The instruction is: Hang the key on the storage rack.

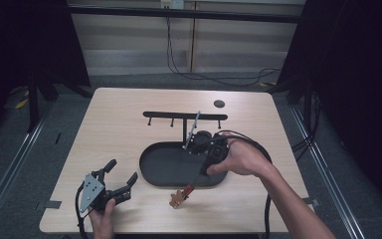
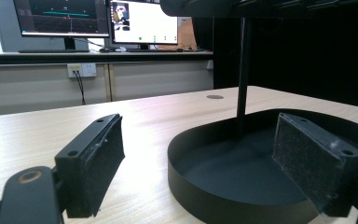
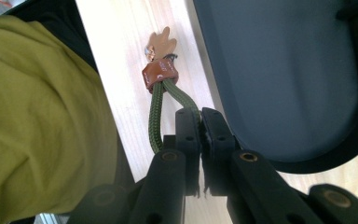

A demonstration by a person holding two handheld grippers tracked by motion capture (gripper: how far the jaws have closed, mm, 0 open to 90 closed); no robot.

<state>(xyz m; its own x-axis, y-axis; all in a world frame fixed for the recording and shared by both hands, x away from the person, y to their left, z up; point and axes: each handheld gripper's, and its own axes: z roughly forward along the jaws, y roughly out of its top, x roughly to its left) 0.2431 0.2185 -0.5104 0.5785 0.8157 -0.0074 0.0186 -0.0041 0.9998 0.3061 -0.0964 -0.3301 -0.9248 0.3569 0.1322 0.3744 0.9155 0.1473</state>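
The keychain (image 3: 161, 70), a green cord loop with a brown leather tag and a small wooden charm at its far end, hangs from the right hand-held gripper (image 3: 200, 116), whose jaws are pressed together on the cord. In the high view the keychain (image 1: 180, 197) dangles with its charm low over the table (image 1: 114, 124), just off the near rim of the black tray (image 1: 151, 167). Its long axis runs from the jaws slantwise down toward the person's edge of the table, so the cord leads away from the rack, not toward it.

The rack (image 1: 185, 116) rises from the tray on one upright post, and its crossbar lies beyond the tray's far rim, with three small pegs hanging from it. The likely aim is to hang the loop on a peg; for that the right hand-held gripper (image 1: 199, 144) must carry the loop up and over the tray to the bar. It is by far the nearer one, already over the tray beside the post.

The left hand-held gripper (image 1: 121, 180) rests at the tray's near left, jaws spread and empty, pointing at the tray wall (image 2: 200, 196).

Count: one keychain, one tray, one rack, three pegs, two hand-held grippers.
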